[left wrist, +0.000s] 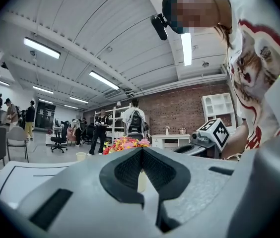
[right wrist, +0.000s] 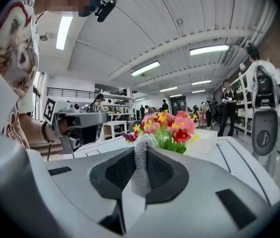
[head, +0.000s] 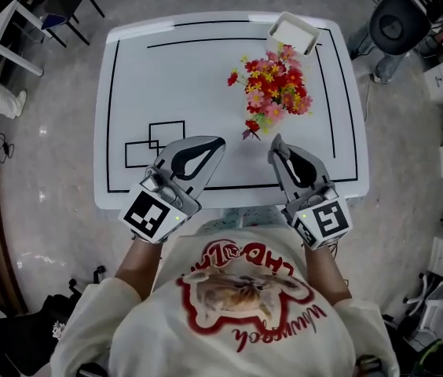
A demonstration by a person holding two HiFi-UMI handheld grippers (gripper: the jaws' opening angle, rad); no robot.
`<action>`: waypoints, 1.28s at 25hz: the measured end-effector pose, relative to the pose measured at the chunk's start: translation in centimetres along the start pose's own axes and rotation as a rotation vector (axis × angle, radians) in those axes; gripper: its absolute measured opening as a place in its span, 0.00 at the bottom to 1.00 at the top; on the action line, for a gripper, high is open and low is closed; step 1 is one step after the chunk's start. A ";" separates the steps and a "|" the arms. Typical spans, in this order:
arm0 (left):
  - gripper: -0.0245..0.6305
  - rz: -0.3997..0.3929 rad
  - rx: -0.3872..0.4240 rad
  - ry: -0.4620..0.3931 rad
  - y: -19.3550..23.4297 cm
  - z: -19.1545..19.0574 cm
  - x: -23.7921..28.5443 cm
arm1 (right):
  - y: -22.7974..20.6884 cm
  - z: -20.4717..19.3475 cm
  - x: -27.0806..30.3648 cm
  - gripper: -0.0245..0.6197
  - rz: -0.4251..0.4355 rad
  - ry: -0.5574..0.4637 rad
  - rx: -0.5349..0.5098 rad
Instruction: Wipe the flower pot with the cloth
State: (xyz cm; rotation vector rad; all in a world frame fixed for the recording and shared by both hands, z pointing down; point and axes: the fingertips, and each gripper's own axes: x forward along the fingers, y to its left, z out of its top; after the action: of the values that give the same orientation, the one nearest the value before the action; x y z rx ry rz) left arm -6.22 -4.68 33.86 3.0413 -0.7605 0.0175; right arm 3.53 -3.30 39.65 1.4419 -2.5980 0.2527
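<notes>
Clamping a strip of grey cloth (right wrist: 140,167) between nearly closed jaws, the right gripper (head: 278,141) is over the near edge of the white table (head: 174,69). The left gripper (head: 218,141) is beside it, jaws pressed together and empty. The flower pot (head: 294,34) lies on its side near the table's far right corner, flowers (head: 275,85) pointing toward the grippers.

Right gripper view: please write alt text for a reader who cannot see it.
The right tool pinches a grey cloth between its jaws. Beyond it are flowers on a white table; the left tool is at left.
</notes>
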 end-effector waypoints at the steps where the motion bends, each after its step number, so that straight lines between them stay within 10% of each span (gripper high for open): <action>1: 0.04 -0.006 0.004 -0.005 -0.1 0.3 0.2 | -0.2 1.0 -0.4 0.11 -0.011 -0.021 -0.018; 22: 0.04 0.007 -0.018 -0.088 -2.1 4.2 1.0 | -0.2 8.3 -3.5 0.11 -0.011 -0.171 -0.176; 32: 0.04 -0.028 0.005 -0.107 -11.6 4.9 2.4 | 3.4 7.5 -9.5 0.12 0.085 -0.218 -0.121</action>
State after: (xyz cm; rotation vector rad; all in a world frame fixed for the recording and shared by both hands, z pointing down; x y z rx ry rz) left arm 1.46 4.39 28.93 3.0777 -0.7242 -0.1443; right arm 5.20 4.58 30.02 1.3906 -2.7935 -0.0552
